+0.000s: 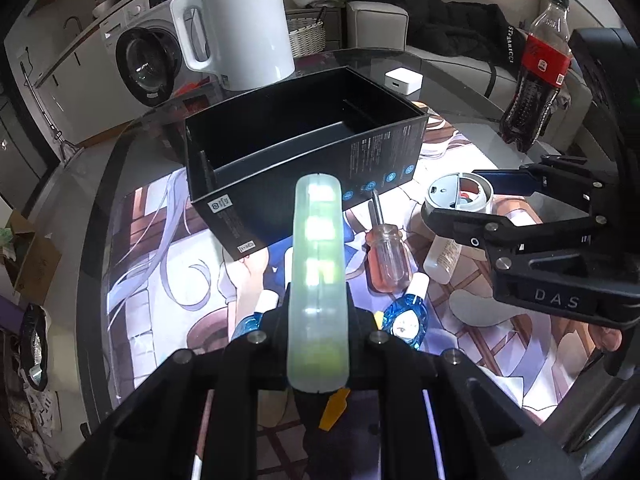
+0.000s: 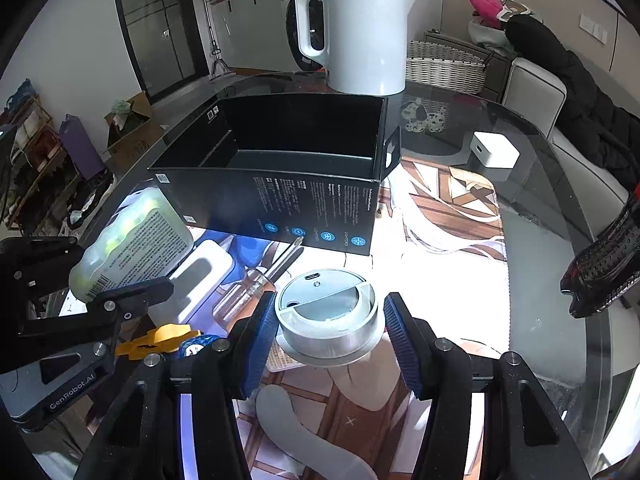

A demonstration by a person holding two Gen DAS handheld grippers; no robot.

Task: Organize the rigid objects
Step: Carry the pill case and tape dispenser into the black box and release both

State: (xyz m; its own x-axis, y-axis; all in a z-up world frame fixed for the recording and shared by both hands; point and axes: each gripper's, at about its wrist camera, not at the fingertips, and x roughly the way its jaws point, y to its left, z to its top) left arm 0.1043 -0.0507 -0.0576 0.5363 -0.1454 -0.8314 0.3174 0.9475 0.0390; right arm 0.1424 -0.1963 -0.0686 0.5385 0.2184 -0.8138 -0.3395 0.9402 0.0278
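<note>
I'm clamping the pill case (image 1: 318, 280) in my left jaws (image 1: 318, 308); right jaws (image 2: 330, 334) are bracketing the round lid (image 2: 328, 320), contact unclear, near the box (image 2: 280, 184).

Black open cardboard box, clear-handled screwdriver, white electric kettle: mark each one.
Black open cardboard box (image 2: 304, 204): right wrist view, printed front wall.
Clear-handled screwdriver (image 1: 390, 258): left wrist view, handle.
White electric kettle (image 2: 368, 36): right wrist view, body.

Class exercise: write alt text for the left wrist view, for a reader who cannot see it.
The left hand-held gripper grips a translucent green case above a picture mat, pointing toward an open black box. At right, the right hand-held gripper straddles a round grey lid; a screwdriver lies between.
</note>
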